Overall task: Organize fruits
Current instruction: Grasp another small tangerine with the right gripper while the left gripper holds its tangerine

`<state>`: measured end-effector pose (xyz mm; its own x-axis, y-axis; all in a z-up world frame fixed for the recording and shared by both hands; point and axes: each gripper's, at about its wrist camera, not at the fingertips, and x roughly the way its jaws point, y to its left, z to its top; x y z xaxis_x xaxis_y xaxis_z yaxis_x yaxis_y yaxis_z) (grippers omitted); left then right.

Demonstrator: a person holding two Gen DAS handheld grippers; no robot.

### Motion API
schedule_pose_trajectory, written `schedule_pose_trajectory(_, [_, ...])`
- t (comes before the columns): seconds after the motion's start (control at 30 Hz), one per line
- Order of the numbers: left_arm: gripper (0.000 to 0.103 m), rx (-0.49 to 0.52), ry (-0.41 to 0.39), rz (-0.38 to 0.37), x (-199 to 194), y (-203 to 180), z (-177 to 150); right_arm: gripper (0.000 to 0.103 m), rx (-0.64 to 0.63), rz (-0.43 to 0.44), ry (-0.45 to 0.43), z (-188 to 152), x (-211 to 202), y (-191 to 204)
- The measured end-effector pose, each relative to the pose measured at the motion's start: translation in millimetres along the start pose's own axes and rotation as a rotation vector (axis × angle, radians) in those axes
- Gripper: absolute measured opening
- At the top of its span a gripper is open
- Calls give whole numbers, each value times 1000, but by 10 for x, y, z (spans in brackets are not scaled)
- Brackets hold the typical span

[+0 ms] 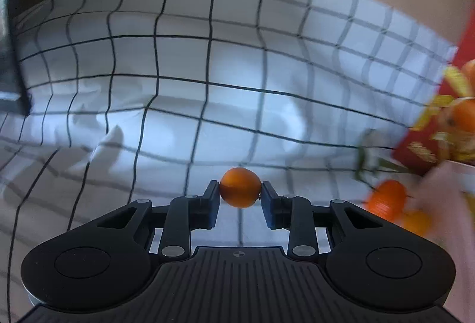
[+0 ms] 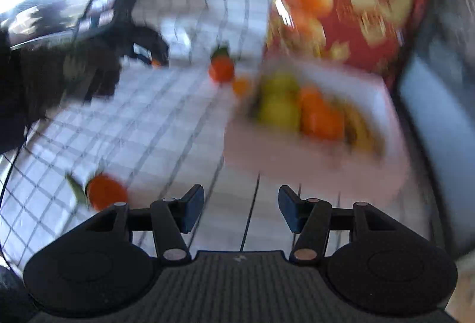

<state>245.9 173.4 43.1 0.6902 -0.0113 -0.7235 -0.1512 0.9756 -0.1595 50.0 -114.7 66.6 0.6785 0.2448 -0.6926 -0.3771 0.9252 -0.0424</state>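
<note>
**Gripping a small orange in your left tool**

Holding one small orange (image 1: 240,188) between its two pads, your left tool (image 1: 240,197) is closed on the fruit, and the pads press on its left and right sides. The fruit hangs above the white cloth with dark grid lines (image 1: 178,56) that covers the table. To the right of it in the left view, blurred, lie another orange fruit (image 1: 386,198) and a smaller yellow-orange one (image 1: 415,222) just beside it, near a red box printed with oranges (image 1: 427,151).

Your right tool (image 2: 241,210) stands open with nothing between its pads; only the checked cloth shows in the gap. Ahead of it and to the right sits a pale pink tray (image 2: 297,157) that holds yellow-green fruit (image 2: 279,103), orange fruit (image 2: 320,115) and what looks like a banana (image 2: 362,130), all too blurred to count. The red box stands upright behind the tray. On the cloth to the left of the tray lie an orange with a green leaf (image 2: 221,69) and a small one (image 2: 241,85) next to it. Another leafy orange (image 2: 107,192) lies close to your right tool's left finger. Your left tool appears at the far left of this view, dark and blurred.
</note>
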Motion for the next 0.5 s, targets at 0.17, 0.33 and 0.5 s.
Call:
schedule_pose_trajectory(0.17, [34, -4, 11, -146, -674, -48, -512, 56, -134, 143, -23, 797, 173, -66])
schedule_pose_trajectory(0.33, [34, -32, 79, -266, -1122, -13, -986, 47, -202, 205, 112, 1449, 788, -41])
schedule_pose_trajectory(0.5, [34, -101, 94, -260, -1305, 236, -1170, 27, -234, 164, 221, 1717, 1471, 75])
